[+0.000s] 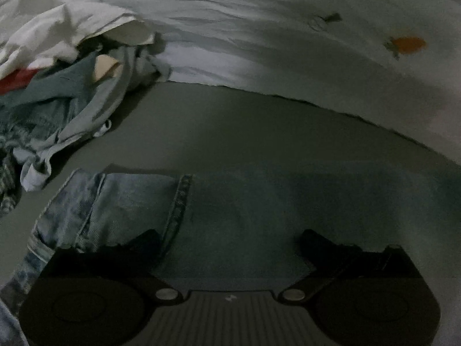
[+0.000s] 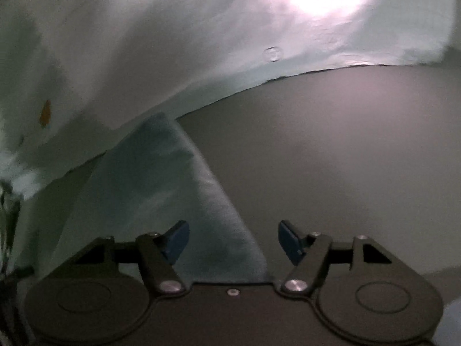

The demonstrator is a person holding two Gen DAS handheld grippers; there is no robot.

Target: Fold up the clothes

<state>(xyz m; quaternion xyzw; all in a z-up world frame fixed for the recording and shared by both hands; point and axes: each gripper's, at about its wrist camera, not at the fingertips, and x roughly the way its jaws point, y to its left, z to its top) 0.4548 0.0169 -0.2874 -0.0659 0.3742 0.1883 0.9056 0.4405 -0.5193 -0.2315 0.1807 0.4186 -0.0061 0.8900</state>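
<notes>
We judge a fold under way: left gripper [image 1: 227, 240] released over the jeans [image 1: 138, 201], right gripper [image 2: 233, 238] released astride their edge; next, clench.

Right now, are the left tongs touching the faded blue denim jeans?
Cannot tell. In the left wrist view the left tongs stand wide open above the jeans, but dim light hides whether the fingertips rest on the denim.

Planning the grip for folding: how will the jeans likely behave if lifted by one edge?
The jeans lie flat yet creased near the cuff, so they would probably drape and sag, not hold shape. The thick seam suggests heavy denim, likely weighty for one gripper. The weave looks rough, so slipping seems unlikely.
</notes>
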